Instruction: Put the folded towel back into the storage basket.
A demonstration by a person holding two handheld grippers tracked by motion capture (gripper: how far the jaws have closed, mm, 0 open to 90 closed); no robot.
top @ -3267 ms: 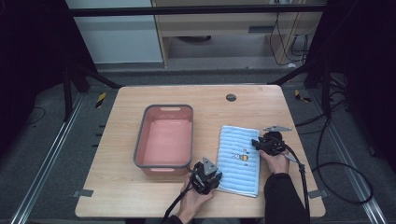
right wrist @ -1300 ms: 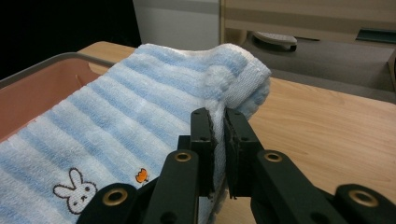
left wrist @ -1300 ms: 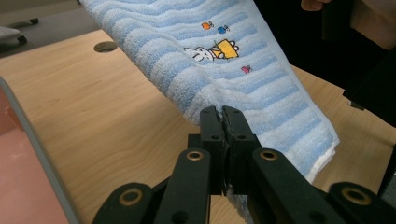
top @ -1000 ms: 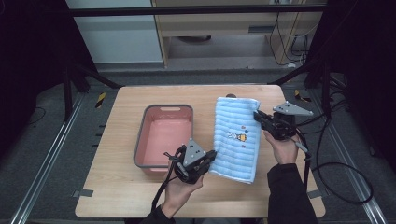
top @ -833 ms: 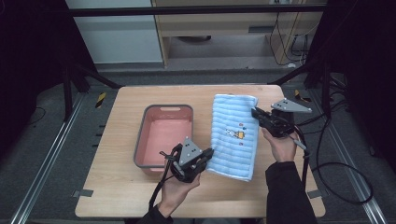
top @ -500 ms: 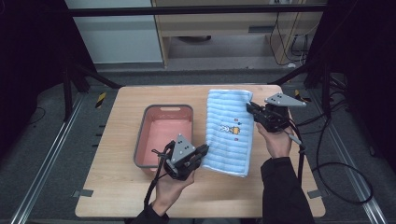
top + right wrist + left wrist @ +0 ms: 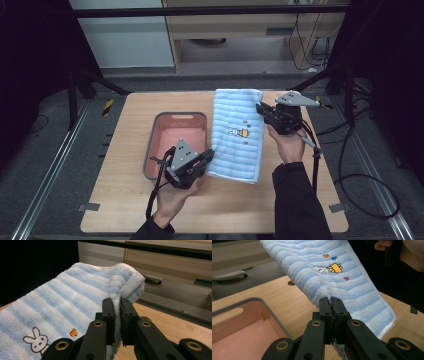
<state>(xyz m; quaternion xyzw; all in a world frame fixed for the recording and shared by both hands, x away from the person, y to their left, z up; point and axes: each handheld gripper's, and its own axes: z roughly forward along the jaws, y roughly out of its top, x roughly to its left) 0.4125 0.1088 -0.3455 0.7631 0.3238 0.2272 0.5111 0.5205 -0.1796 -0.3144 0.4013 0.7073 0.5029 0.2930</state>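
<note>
I am holding both pairs of jaws clamped on the blue striped towel (image 7: 236, 134). The left gripper (image 7: 205, 157) is pinching the towel's near left edge, as the left gripper view shows, with the cloth running away from the jaws toward the far side. The right gripper (image 7: 261, 107) is pinching the far right edge near the folded far corner, the fabric bunching between its pads in the right gripper view.

Between the two grips the towel is hanging stretched, its long axis running from the near side of the counter (image 7: 125, 145) to the far side, with the rabbit embroidery (image 7: 238, 132) facing up. The near end appears to be trailing on or just above the counter; I cannot tell which.

The pink bin (image 7: 176, 131) is lying directly to the left of the towel, its right wall just beside the towel's left edge and next to the left gripper. I am judging that any move into the bin is a sideways carry to the left, with the left hand (image 7: 172, 195) nearer and the right hand (image 7: 287, 145) having to cross the towel's full width.
</note>
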